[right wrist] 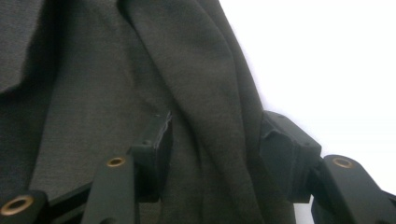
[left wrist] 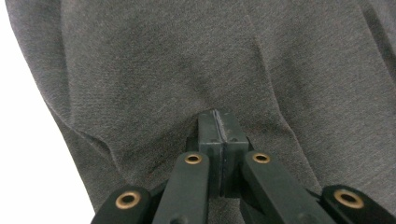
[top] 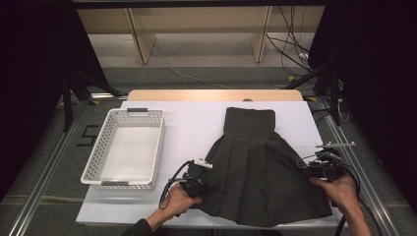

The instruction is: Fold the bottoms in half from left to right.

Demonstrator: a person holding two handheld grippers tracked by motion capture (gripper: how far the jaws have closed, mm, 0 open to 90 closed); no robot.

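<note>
On the white table (top: 196, 125), a dark grey pleated fabric skirt (top: 255, 167) lies flat, waistband toward twelve o'clock. Left tongs (left wrist: 219, 128) are clamped tight on its nine o'clock hem; right tongs (right wrist: 212, 140) gape around a fold at three o'clock.

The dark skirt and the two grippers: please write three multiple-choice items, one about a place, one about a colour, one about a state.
1. Where does the basket stand?
A. left of the skirt
B. on the skirt
C. right of the skirt

2. What colour is the skirt?
A. white
B. dark grey
C. red

3. How are the left gripper's jaws?
A. wide open
B. shut on the skirt
C. holding the basket

Answers: 1 A, the high view shows it apart at the left. 2 B, all views show dark cloth. 3 B, the pads meet with fabric puckered around them; the right gripper stands open around a fold.
</note>
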